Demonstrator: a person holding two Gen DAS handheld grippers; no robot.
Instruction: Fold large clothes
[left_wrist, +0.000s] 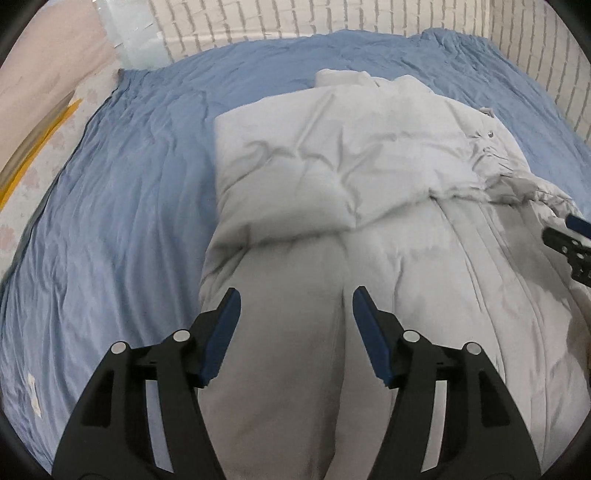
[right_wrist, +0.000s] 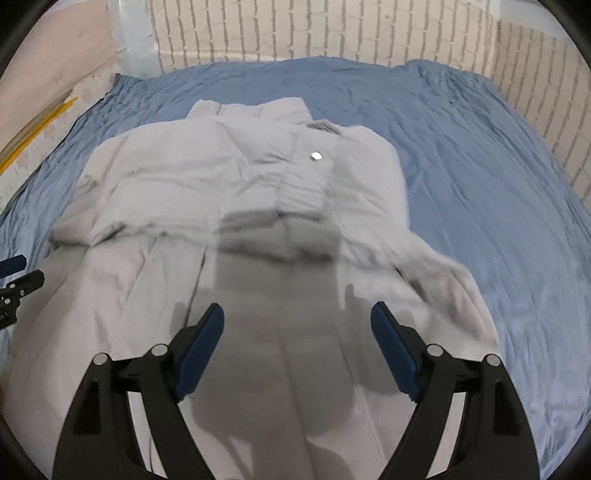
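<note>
Garment: a pale grey padded coat (right_wrist: 258, 206) lies lengthwise on the blue bedsheet (right_wrist: 480, 184), collar end towards the brick wall (right_wrist: 295, 29), hem end nearest the cameras
Fold state: both sleeves look already laid across the chest; a metal snap button (right_wrist: 316, 156) shows on the front placket
Left gripper (left_wrist: 296, 306): jaws apart, nothing between them, hanging over the lower left panel of the coat
Right gripper (right_wrist: 297, 321): jaws apart as well, empty, over the lower middle of the coat; its shadow falls on the fabric
Likely step: taking the hem to bring the lower half up over the chest, judging by where both tools hang
Risk, grip: the padding is thick and slippery-looking, so a shallow pinch may catch only the top layer and the fold would drag unevenly
Risk, sleeves: the right sleeve end (right_wrist: 436, 273) spreads loosely towards the sheet; lifting the hem could pull it out of place
Risk, sheet: a low pinch could snag the bedsheet together with the coat
</note>
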